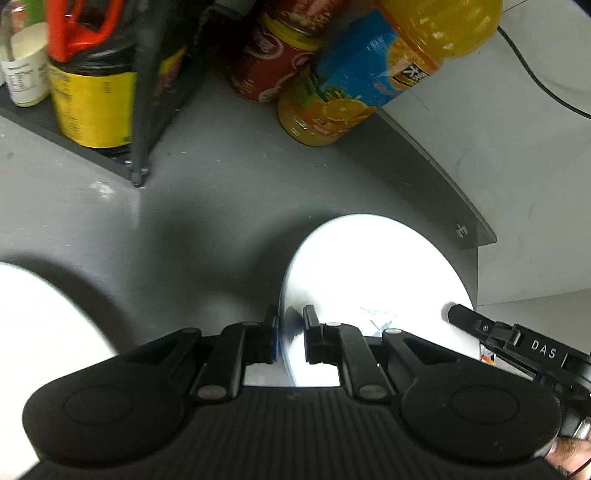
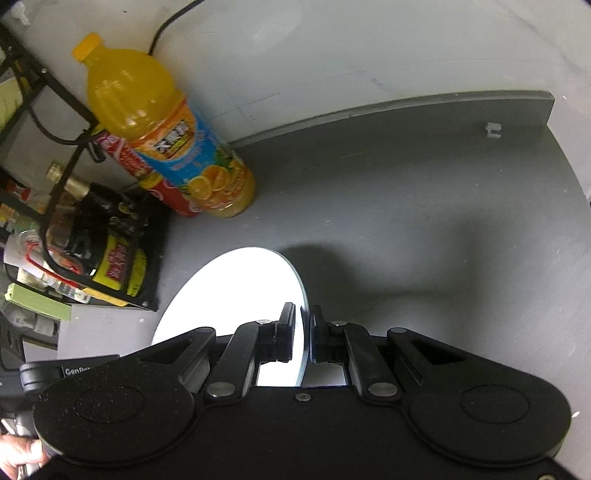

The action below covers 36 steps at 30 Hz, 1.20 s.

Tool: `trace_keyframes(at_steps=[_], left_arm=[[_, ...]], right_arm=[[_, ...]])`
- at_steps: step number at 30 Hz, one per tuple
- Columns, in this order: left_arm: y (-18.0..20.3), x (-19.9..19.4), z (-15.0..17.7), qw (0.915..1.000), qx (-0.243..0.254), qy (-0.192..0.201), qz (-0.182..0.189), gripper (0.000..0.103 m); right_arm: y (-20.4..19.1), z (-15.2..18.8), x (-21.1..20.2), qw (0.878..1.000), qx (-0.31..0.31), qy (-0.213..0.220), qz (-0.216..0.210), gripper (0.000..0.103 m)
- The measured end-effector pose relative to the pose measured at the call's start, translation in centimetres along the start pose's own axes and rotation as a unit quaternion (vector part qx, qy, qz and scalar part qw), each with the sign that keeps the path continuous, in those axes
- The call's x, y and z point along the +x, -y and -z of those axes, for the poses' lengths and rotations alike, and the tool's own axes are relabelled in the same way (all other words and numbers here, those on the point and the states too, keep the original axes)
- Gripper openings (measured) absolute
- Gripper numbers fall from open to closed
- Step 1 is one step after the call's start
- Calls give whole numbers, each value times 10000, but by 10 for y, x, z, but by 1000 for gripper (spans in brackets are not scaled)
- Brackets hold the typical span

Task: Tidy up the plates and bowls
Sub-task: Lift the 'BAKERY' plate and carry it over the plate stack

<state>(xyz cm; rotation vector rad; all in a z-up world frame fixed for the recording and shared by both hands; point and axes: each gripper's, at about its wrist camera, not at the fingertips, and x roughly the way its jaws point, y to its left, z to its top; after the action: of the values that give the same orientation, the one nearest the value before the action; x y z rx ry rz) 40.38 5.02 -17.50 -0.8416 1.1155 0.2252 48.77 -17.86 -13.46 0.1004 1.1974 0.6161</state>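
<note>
Left gripper [image 1: 290, 338]: matte black, ribbed housing, jaws clamped on the left rim of the plate [image 1: 376, 288]. Plate white, round, glossy, glare-washed, faint grey print near its right side; held between both grippers above the grey counter [image 1: 221, 206].

Right gripper [image 2: 303, 338]: same black build, fine speckled finish, jaws clamped on the right rim of the same plate [image 2: 236, 291], seen edge-on as a thin line between the pads.

Counter: dull grey, smooth, scuffed, with a raised lip along the far edge against a pale wall [image 2: 369, 48].

Orange bottle [image 2: 162, 147]: clear plastic, yellow cap, blue and orange label, standing at far left on the counter, touching a red can [image 2: 162, 188] just behind it.

Left view only: second white plate [image 1: 40, 339] at the near left edge, overexposed; paper cup [image 1: 26, 66] and yellow-labelled jar [image 1: 92, 103] on a dark shelf at far left; right gripper's tip entering at near right.

Right view only: black wire rack [image 2: 55, 122] holding dark bottles and packets at far left; black cable [image 2: 166, 26] on the wall.
</note>
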Motion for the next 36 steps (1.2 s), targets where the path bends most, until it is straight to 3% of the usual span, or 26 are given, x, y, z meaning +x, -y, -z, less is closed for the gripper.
trace_keyframes(at_steps=[19, 36], left_arm=[[-87, -72, 18, 9992, -265, 184, -223, 10], [-135, -102, 30, 9969, -621, 303, -370, 10]], right_arm=[[-80, 51, 15, 9988, -284, -258, -293, 8], [-119, 74, 36, 9956, -542, -588, -487, 8]])
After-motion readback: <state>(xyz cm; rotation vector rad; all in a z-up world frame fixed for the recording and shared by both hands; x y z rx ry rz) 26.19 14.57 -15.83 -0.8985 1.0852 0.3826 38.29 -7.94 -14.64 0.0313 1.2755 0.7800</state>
